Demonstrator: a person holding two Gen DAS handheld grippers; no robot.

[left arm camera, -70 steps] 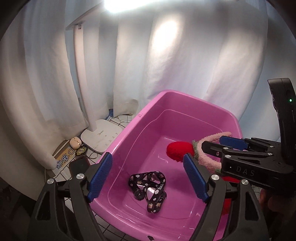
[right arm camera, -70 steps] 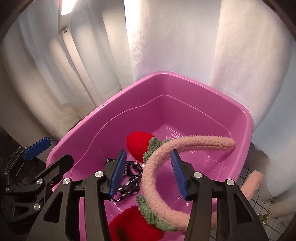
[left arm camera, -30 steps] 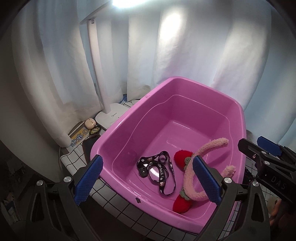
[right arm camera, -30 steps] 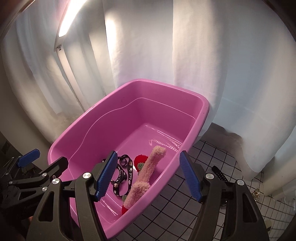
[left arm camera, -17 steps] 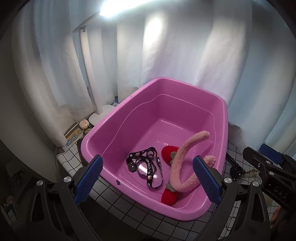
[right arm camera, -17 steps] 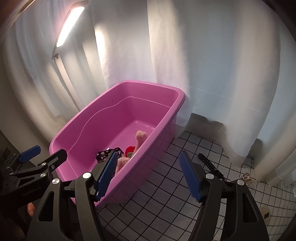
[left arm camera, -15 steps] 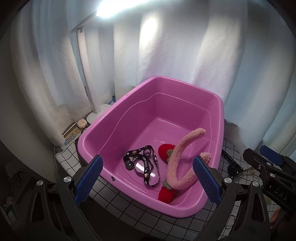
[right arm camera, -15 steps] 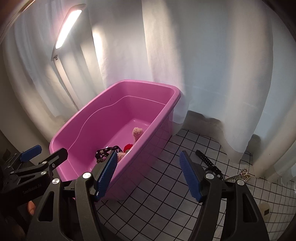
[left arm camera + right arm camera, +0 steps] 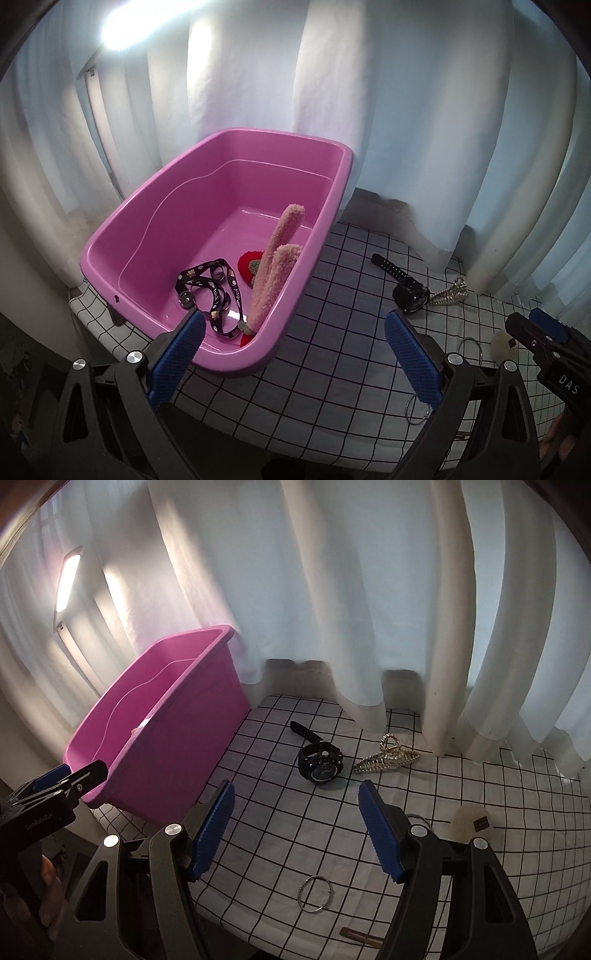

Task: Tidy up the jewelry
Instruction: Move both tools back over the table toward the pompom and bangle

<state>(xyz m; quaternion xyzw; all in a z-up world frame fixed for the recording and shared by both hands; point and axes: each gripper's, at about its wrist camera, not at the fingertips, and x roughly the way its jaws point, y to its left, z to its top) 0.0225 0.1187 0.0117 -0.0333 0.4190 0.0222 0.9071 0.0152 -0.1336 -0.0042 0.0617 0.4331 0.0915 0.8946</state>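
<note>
A pink tub [image 9: 155, 206] [image 9: 177, 723] stands on the checked cloth. In it lie a fuzzy pink headband with red strawberries [image 9: 275, 266] and a black patterned lanyard [image 9: 210, 291]. On the cloth to its right lie a black watch [image 9: 320, 764] [image 9: 408, 295], a gold claw clip [image 9: 388, 758] [image 9: 450, 295], a thin silver bangle [image 9: 314, 893] [image 9: 417, 408] and a cream round piece [image 9: 471, 825]. My left gripper [image 9: 293, 354] is open and empty, near the tub's front right corner. My right gripper [image 9: 297, 830] is open and empty, above the cloth in front of the watch.
White curtains hang all along the back. A lit desk lamp [image 9: 66, 587] stands behind the tub at the left. A second bangle [image 9: 470, 347] and a brown hair clip [image 9: 360, 936] lie near the cloth's front edge. The cloth ends close in front of both grippers.
The right gripper let the pink headband go into the tub. Both grippers then drew back and swung right, so the watch, clip and bangles on the cloth have come into view.
</note>
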